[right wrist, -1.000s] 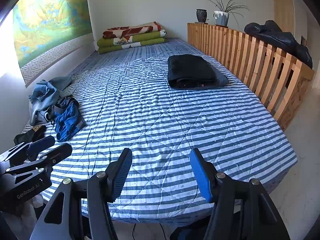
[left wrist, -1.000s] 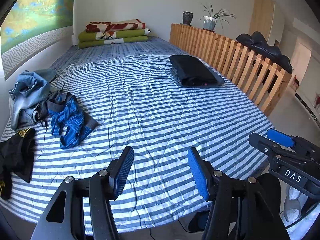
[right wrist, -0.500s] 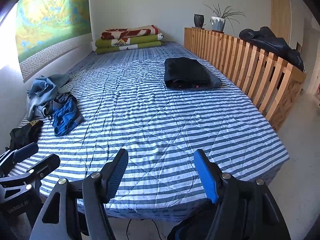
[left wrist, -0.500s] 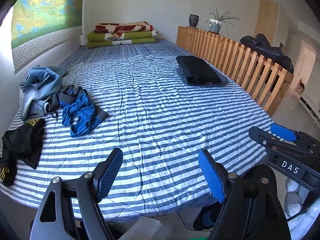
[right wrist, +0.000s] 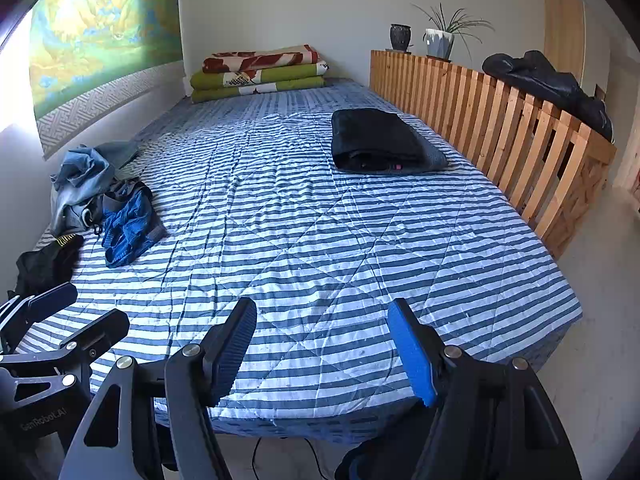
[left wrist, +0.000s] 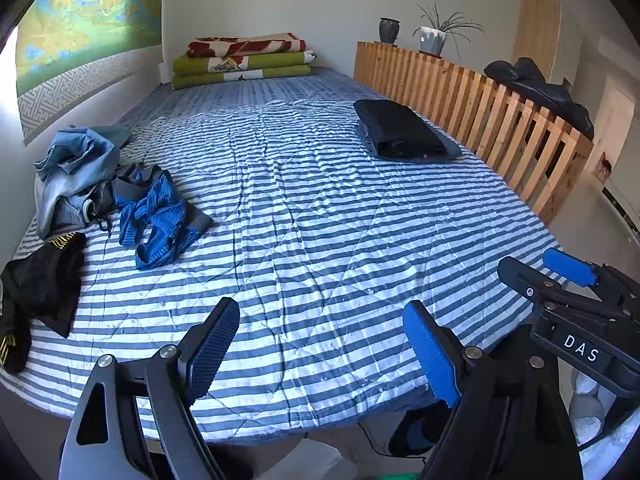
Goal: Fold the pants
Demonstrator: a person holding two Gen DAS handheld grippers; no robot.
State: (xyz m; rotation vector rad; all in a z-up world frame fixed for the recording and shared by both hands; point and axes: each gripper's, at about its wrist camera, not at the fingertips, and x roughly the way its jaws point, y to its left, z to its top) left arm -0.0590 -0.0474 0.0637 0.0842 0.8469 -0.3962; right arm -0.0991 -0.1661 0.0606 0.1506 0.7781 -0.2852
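A striped blue-and-white bed holds a folded black pair of pants near the right rail. At the left lie crumpled blue striped pants, light-blue jeans and a black garment with yellow trim. My left gripper hovers over the bed's near edge, its jaws opening with nothing between them. My right gripper is beside it, open and empty. Each gripper shows in the other's view: the right gripper and the left gripper.
A wooden slatted rail runs along the bed's right side, with a dark jacket draped on it and potted plants at its far end. Folded blankets are stacked at the head. A wall borders the left side.
The left jaws have spread wider, the right jaws a little wider. Both views now show more of the bed's near edge and the floor below it.
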